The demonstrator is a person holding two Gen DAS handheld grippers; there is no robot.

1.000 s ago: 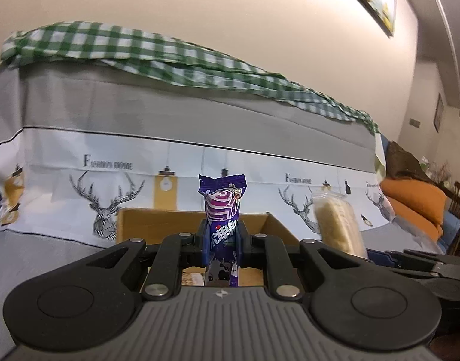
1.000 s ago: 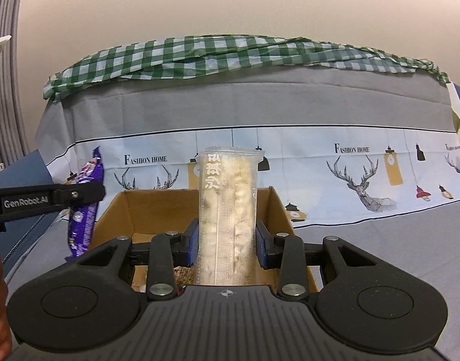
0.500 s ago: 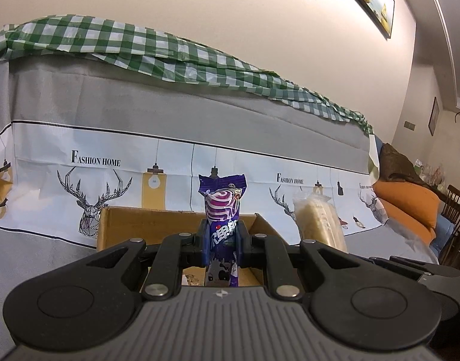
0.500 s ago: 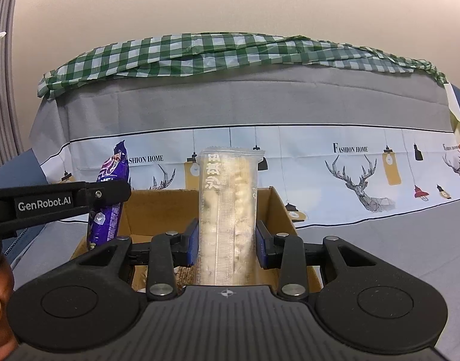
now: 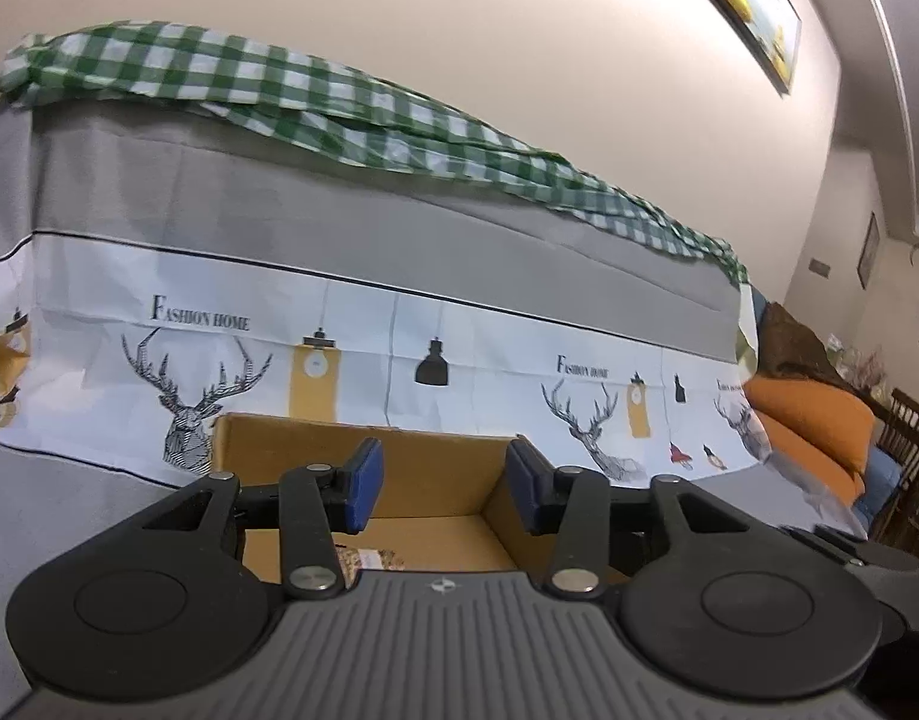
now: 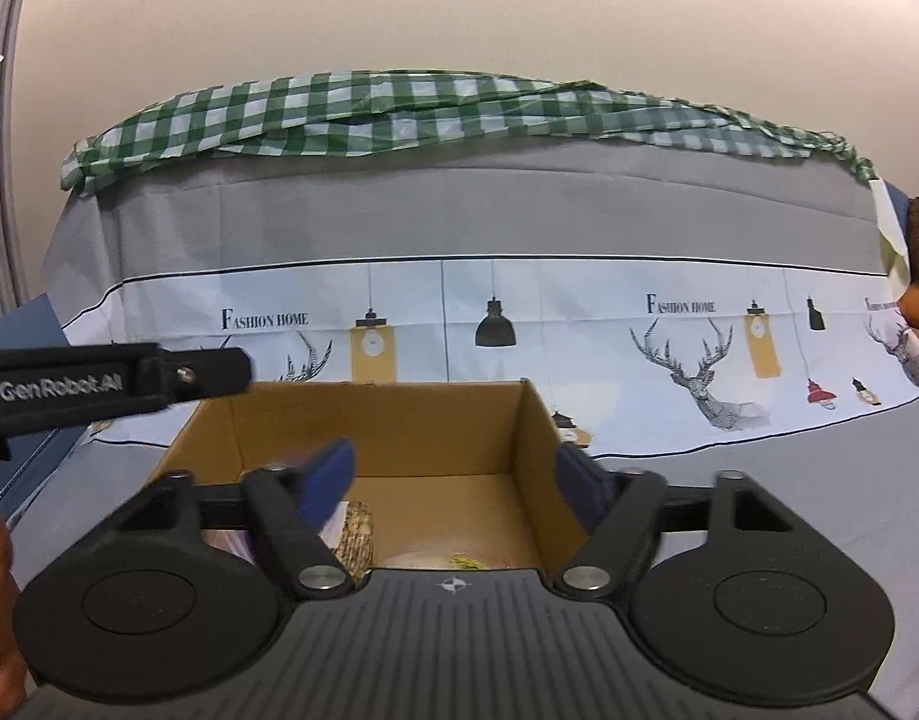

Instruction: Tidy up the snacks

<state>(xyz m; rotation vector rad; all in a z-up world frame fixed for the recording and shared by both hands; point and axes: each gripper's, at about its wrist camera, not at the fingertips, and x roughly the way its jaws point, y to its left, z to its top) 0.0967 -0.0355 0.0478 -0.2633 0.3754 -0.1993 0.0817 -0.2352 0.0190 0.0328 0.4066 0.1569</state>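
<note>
An open cardboard box (image 5: 423,468) stands on the grey cloth in front of me; it also shows in the right wrist view (image 6: 399,426). My left gripper (image 5: 441,483) is open and empty just above the box's near side. My right gripper (image 6: 453,480) is open and empty over the same box. Snack packets (image 6: 357,534) lie on the box floor, mostly hidden behind the gripper bodies; one shows in the left wrist view (image 5: 369,558). The left gripper's finger (image 6: 117,387) reaches in from the left in the right wrist view.
A sofa back draped in a grey and white deer-print cloth (image 6: 687,324) rises right behind the box, with a green checked cloth (image 6: 399,114) on top. Orange cushions (image 5: 813,432) and a wooden chair (image 5: 909,450) are at the far right.
Both grippers have opened. The purple packet has left the left gripper and the clear cracker packet has left the right gripper; both are gone from between the fingers.
</note>
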